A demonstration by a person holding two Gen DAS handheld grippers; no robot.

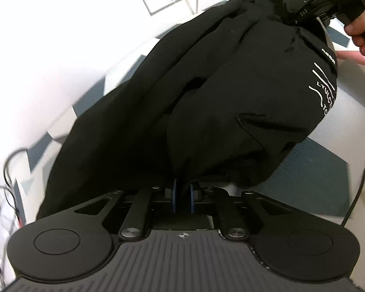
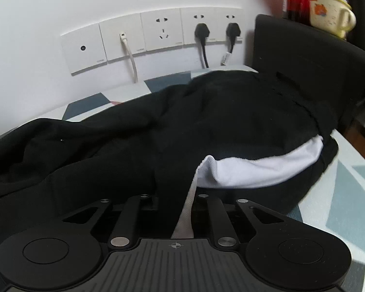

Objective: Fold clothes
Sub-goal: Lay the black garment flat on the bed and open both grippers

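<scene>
Black garment [image 1: 206, 97], soft matte knit with white printed lettering and a white ribbed inner layer [image 2: 255, 168], lies crumpled across the patterned bench [image 2: 347, 194]. Left gripper [image 1: 182, 194] and right gripper [image 2: 176, 202] both pinch its fabric

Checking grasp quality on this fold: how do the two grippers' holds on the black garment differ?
The left gripper pinches only black fabric, with its blue pads showing; the right gripper has black fabric and a white lining between its fingers, pads hidden. The black garment rises bunched above the left, but spreads lower ahead of the right. Both are shut on it.
</scene>
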